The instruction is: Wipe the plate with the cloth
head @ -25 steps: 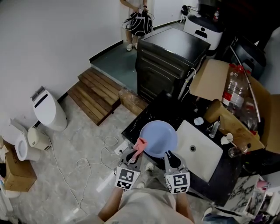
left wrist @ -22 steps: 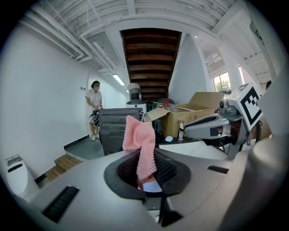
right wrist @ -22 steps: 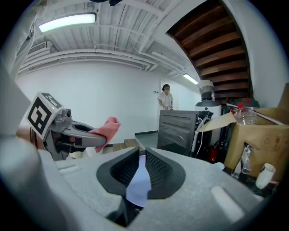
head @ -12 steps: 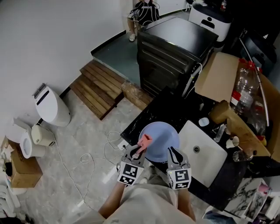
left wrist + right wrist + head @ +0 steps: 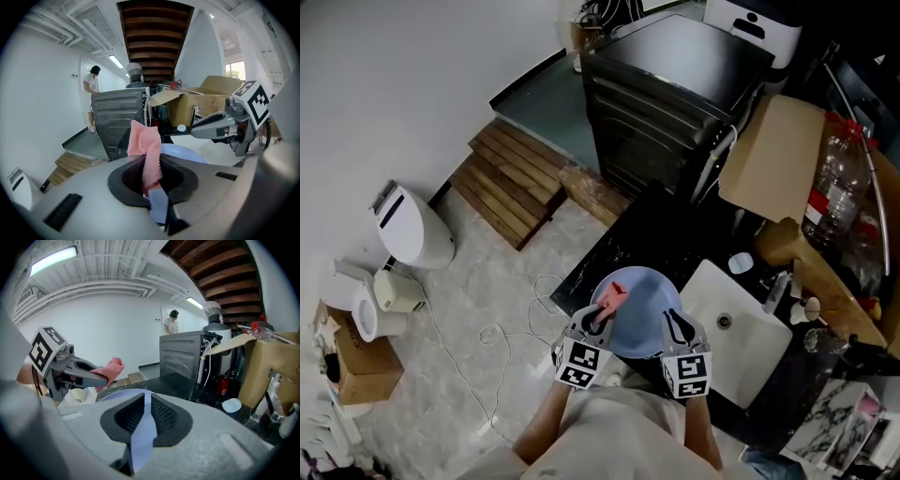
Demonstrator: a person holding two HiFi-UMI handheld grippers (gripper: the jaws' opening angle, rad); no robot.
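Pink cloth (image 5: 613,296) sits pinched in your left claw (image 5: 601,318), over the pale blue plate (image 5: 645,298). Your right claw (image 5: 675,324) clamps the plate's rim.

Two grey handheld tools, the left gripper (image 5: 602,317) and right gripper (image 5: 673,324), each with black mesh-textured pads (image 5: 163,416) and a cube (image 5: 580,365) of black-and-white square markers; the person wears a pale beige top (image 5: 619,433)

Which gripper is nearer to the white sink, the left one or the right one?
Right. The right gripper, shut on the plate, is next to the sink at its left edge. The left gripper, holding the cloth, is farther away, across the plate.
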